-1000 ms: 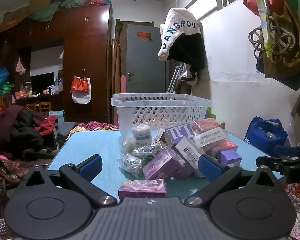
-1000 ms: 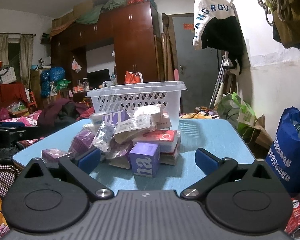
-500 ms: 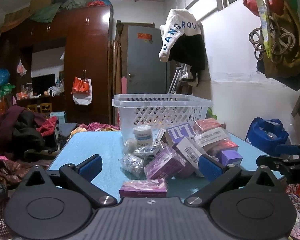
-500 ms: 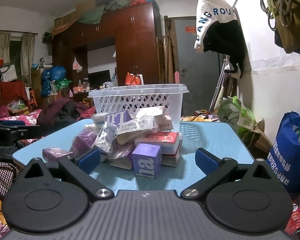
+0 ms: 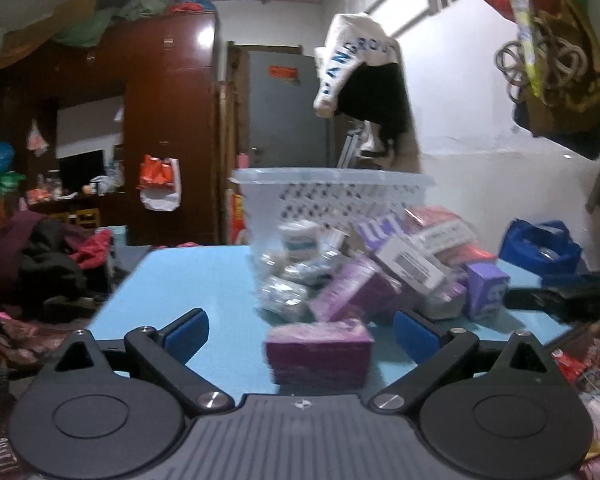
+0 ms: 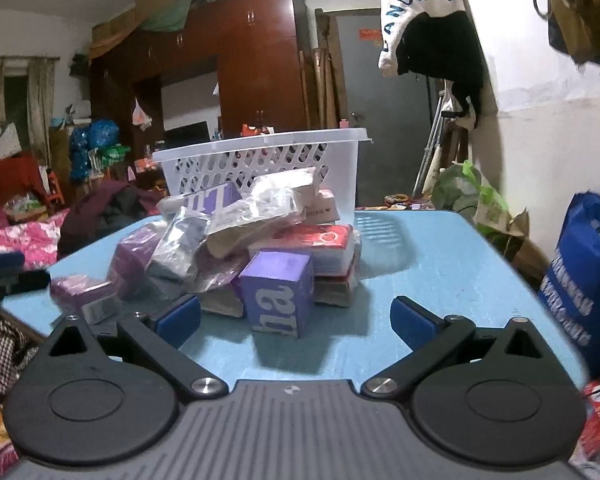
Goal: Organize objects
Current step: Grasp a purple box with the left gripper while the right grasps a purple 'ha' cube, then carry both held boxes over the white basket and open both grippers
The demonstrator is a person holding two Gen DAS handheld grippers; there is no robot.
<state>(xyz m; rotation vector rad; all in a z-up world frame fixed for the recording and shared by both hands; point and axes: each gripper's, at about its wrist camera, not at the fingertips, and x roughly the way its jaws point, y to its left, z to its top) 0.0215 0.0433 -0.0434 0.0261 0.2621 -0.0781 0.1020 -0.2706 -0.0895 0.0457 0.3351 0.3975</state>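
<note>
On the blue surface [image 5: 188,276], I have both tongs closer to the pile than a moment ago. My left tongs [image 5: 300,330] stay spread around the flat purple pack [image 5: 318,350]; my right tongs [image 6: 296,316], also spread, now frame the purple cube box [image 6: 278,290], with the white basket [image 6: 260,160] behind.

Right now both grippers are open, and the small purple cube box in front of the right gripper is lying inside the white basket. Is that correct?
Not quite. Both grippers are open, but the right wrist view shows the purple cube box standing on the blue table, ahead of the right gripper and outside the white basket behind the pile. The left gripper is also open.
</note>
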